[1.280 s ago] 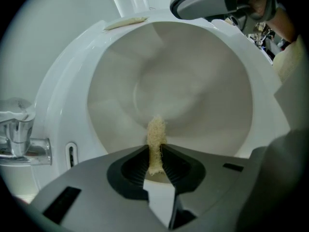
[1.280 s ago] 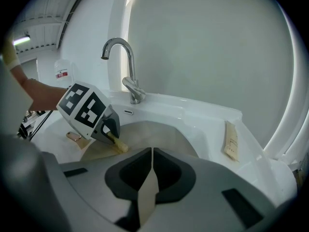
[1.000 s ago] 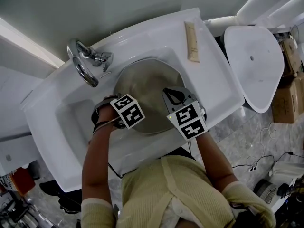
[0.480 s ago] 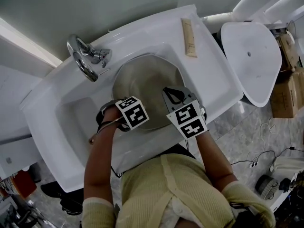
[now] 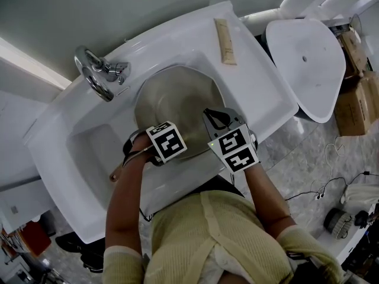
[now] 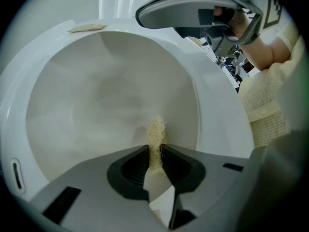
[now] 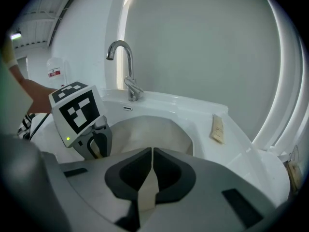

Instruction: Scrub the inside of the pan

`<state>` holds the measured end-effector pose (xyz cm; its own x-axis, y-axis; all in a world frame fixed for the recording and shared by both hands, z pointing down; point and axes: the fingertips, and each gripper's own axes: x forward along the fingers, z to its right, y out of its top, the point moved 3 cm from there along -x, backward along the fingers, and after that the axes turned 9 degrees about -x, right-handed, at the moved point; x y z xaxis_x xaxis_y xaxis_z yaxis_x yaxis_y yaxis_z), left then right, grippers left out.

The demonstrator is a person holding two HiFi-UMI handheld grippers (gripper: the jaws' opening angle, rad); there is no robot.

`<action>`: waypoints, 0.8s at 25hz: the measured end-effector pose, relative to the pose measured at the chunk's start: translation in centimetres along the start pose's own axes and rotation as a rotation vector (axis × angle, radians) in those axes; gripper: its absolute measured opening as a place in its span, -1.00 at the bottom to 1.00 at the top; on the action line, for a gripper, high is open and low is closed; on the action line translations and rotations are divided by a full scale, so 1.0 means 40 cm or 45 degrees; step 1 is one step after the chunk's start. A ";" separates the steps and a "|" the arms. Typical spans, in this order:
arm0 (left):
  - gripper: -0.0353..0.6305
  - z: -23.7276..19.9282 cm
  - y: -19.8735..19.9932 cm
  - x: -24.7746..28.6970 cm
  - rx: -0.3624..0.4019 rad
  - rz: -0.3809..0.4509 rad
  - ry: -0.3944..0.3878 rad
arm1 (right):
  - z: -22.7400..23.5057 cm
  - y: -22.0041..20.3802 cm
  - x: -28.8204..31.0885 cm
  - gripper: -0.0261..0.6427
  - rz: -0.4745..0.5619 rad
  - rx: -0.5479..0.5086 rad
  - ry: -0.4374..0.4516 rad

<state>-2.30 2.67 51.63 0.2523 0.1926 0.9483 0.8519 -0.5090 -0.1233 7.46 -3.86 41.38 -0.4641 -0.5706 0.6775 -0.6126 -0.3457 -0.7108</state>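
A round beige-grey pan lies tilted in the white sink. My left gripper is over the pan's near left part, shut on a pale fibrous scrubber whose tuft sticks out past the jaws toward the pan's inner wall. My right gripper sits at the pan's near right rim with its jaws pressed together on the pan's edge. In the right gripper view the pan's bowl shows beyond them and the left gripper stands to the left.
A chrome faucet stands at the sink's back left. A tan sachet lies on the sink's far right rim. A white fixture and cardboard boxes stand to the right; cables lie on the floor.
My left gripper has shifted a little to the right across the pan with the scrubber. The right gripper has kept its place on the pan's rim.
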 end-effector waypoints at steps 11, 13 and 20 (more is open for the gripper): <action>-0.53 0.056 0.054 -0.013 -0.024 0.140 -0.087 | 0.008 -0.028 -0.034 -0.83 -0.003 0.045 -0.036; -0.53 0.063 0.063 -0.017 -0.044 0.185 -0.109 | 0.005 -0.028 -0.033 -0.83 -0.002 0.046 -0.031; -0.53 0.054 0.088 -0.047 -0.067 0.333 -0.086 | 0.013 -0.028 -0.036 -0.83 0.003 0.049 -0.040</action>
<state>1.23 2.32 48.80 0.4921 0.1034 0.8644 0.7292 -0.5912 -0.3444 9.12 -3.05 41.10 -0.4447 -0.5945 0.6700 -0.5861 -0.3725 -0.7195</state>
